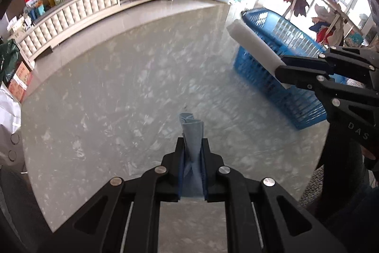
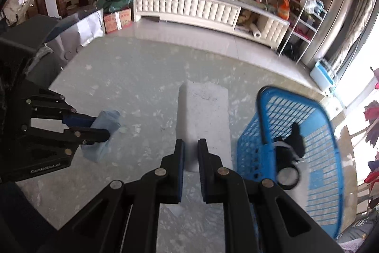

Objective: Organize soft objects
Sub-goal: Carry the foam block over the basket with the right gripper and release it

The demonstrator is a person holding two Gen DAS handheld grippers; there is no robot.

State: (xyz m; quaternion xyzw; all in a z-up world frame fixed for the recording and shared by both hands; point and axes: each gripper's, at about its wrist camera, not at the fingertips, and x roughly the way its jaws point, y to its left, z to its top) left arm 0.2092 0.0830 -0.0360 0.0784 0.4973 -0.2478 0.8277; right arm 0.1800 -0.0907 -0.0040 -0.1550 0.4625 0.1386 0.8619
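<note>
I pinch the white foam block point(image 2: 203, 120) by its near end in my right gripper point(image 2: 190, 153), carried lengthwise above the worktop point(image 1: 118, 91) so it can swing over the blue basket point(image 2: 308, 139) just beside it, near the worktop's right edge. A black item point(image 2: 291, 146) already lies in that basket. My left gripper point(image 1: 193, 146) is pressed onto a folded pale-blue cloth point(image 1: 193, 132), kept clear of the surface toward the near edge, probably awaiting its turn. Both grippers reach forward, angled slightly downward, with the right one ahead toward the basket.
</note>
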